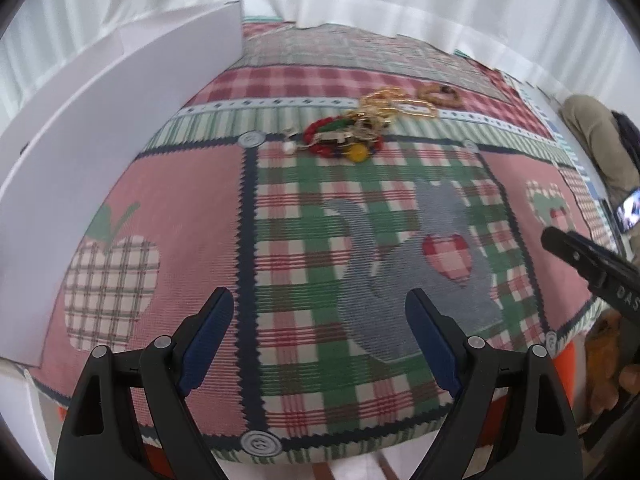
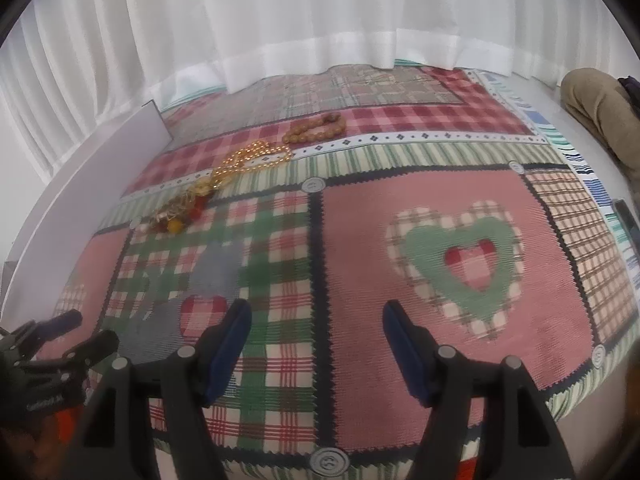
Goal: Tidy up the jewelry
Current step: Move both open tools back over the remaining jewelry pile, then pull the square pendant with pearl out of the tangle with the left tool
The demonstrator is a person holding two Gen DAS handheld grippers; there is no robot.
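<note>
Left tongs hang over the patchwork cloth, pointing steeply down, blue pads spread wide with nothing between them. They sit above the seam between the pink apple panel and the green plaid panel with a grey cat shape.

Right tongs likewise released, jaws parted and empty, over the dark seam between the plaid panel and the pink panel with a green heart. In the left wrist view only one black arm of them shows at the right edge; in the right wrist view the left tongs appear low at the left edge.

Jewelry lies in a loose cluster on the far part of the cloth, well apart from both tongs:
- tangled heap of red, green and yellow beads with metallic bits, beside a printed button at a seam corner;
- gold bead strand looped just behind it, touching the heap;
- brown bead bracelet farther back on the red check band, apart from the gold strand.

White board stands upright along the left edge of the cloth. White curtain hangs behind, its hem meeting the far edge of the cloth. A person's leg in tan trousers shows at far right. Whether the cloth covers a counter or something else, I cannot tell.
</note>
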